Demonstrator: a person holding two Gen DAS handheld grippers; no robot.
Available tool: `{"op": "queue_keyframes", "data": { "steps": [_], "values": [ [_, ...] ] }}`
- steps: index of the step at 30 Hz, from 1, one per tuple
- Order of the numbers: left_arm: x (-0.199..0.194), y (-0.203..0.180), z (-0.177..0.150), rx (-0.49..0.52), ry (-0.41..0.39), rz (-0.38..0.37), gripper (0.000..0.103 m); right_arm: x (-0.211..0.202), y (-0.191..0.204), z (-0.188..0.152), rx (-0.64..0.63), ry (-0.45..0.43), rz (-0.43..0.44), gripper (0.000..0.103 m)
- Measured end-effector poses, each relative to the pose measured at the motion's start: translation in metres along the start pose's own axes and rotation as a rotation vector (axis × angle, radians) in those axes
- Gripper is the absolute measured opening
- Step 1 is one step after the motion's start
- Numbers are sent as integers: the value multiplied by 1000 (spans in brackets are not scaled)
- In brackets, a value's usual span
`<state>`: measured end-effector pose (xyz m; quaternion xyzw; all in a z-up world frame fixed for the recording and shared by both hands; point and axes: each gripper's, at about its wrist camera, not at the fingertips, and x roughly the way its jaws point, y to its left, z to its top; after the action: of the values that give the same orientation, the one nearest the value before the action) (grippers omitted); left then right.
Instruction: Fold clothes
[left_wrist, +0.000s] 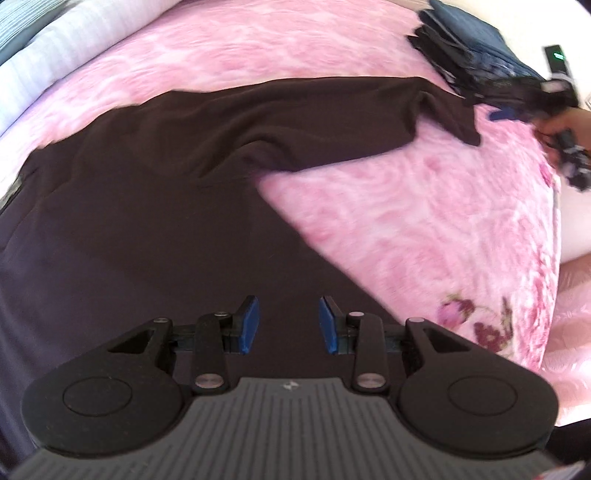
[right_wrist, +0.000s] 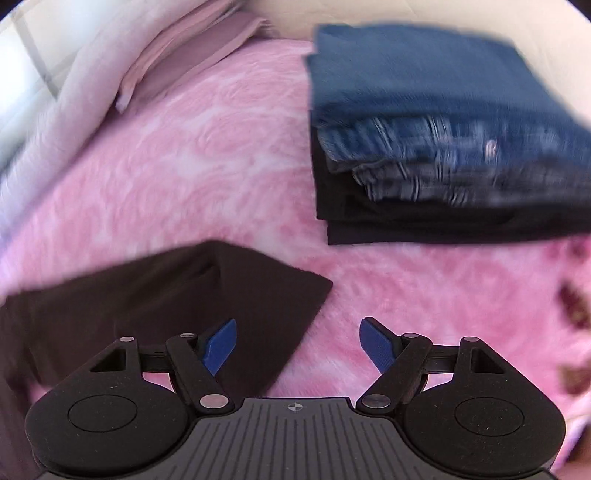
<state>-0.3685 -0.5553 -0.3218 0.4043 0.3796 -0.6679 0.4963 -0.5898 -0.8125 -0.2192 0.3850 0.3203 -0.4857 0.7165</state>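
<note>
The left gripper (left_wrist: 289, 319) is hovering over a dark brown garment (left_wrist: 147, 206) that is lying spread on a pink floral blanket (left_wrist: 424, 221). Its blue pads (left_wrist: 248, 321) are standing partly apart with nothing pinched; only flat cloth is showing in the gap beneath them. Ahead of these jaws the garment is narrowing into a sleeve that is reaching toward the far right, where the right gripper (left_wrist: 535, 99) is appearing, blurred, in a person's hand (left_wrist: 561, 127).

In the right wrist view, the right gripper (right_wrist: 297, 345) is holding its jaws spread wide and empty. The end of the dark brown garment (right_wrist: 177, 295) is lying under and just ahead of the left-hand jaw, while bare blanket (right_wrist: 207, 155) is lying under the right-hand one. Well ahead of the jaws and to their right, a stack of folded clothes (right_wrist: 436, 140) is resting on the blanket, blue denim over black pieces.
</note>
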Motion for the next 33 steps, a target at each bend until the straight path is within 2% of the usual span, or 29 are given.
{"op": "queue_keyframes", "data": {
  "steps": [1, 2, 3, 5, 6, 8, 11, 13, 14, 15, 16, 18, 20, 24, 26, 29, 31, 33],
  "values": [
    [0, -6, 4, 16, -1, -2, 31, -26, -13, -30, -4, -8, 14, 66],
    [-1, -8, 7, 23, -4, -1, 31, -39, -23, -54, -35, 23, -4, 28],
    [-2, -10, 9, 30, -7, 0, 31, -49, -33, -76, -72, 61, -30, 12],
    [-4, -14, 15, 45, -12, 3, 31, -33, -25, -74, -186, 57, -83, 7],
    [-5, -16, 18, 52, -15, 4, 31, -29, -15, -61, -273, 3, -140, 7],
    [-7, -17, 20, 51, -16, 4, 31, -16, 0, -29, -393, -90, -209, 8],
    [-9, -16, 18, 44, -6, 19, 31, 22, 23, 6, -506, -71, -324, 9],
    [-15, -12, 12, 29, -9, 32, 31, 42, 39, 20, -528, -58, -379, 30],
    [-18, -9, 9, 18, -13, 40, 31, 50, 47, 25, -527, -66, -389, 57],
    [-24, -4, 4, 1, -21, 52, 31, 52, 56, 27, -528, -85, -412, 76],
    [-29, 1, -1, -16, -29, 65, 31, 52, 67, 26, -531, -106, -421, 78],
    [-43, 17, -18, -66, -45, 113, 31, 53, 93, 24, -529, -120, -359, 78],
    [-58, 36, -40, -136, -55, 165, 32, 47, 123, 8, -542, -98, -261, 78],
    [-97, 79, -98, -246, -59, 310, 34, 60, 204, -18, -604, -36, -6, 78],
    [-118, 103, -133, -290, -59, 384, 43, 59, 247, -42, -652, -19, 77, 78],
    [-145, 143, -192, -329, -37, 478, 46, 51, 310, -79, -704, 12, 228, 78],
    [-159, 172, -231, -342, -17, 520, 46, 43, 355, -105, -748, 11, 293, 78],
    [-166, 202, -264, -309, -3, 536, 46, 42, 399, -125, -774, 4, 338, 78]
  ]
}}
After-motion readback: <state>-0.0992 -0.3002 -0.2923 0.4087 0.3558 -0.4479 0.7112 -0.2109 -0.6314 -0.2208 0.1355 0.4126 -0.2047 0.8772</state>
